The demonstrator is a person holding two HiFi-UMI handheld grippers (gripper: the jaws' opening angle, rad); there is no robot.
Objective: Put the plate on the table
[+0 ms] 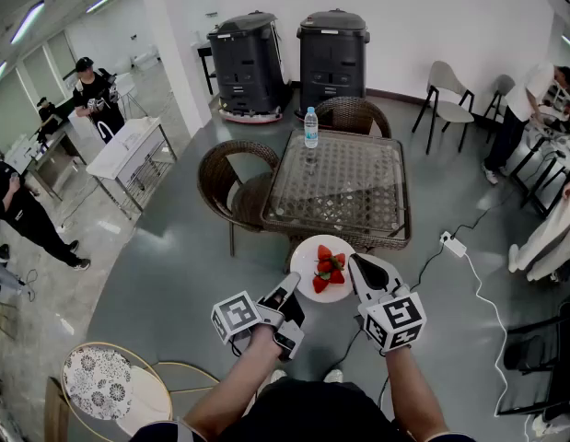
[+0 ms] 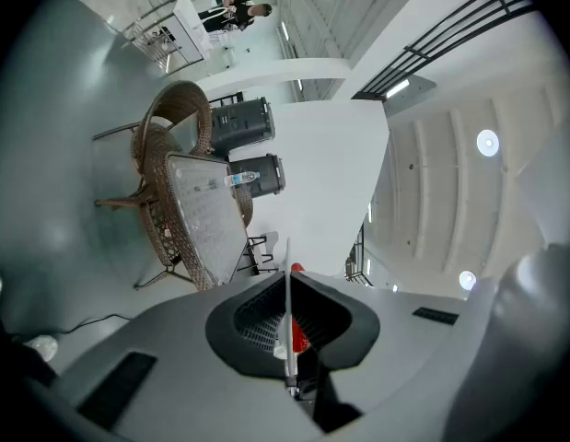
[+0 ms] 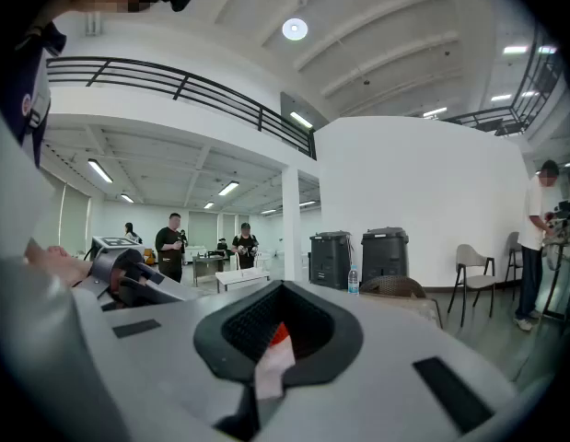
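Head view: high overhead, pitched steeply down and forward; table (image 1: 340, 187) at 12 o'clock, mid-distance.
Left gripper view: hard behind own jaws, rolled sideways; table at 9 o'clock, far.
Right gripper view: hard behind own jaws, low, level, horizon near mid-frame.
Shared by all three: plate (image 1: 309, 250) rim, water bottle (image 1: 310, 127), two black bins (image 1: 248, 63).

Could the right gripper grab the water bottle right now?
Probably not. The right gripper is shut on the plate, shared with the left gripper, and the water bottle stands at the far edge of the table.
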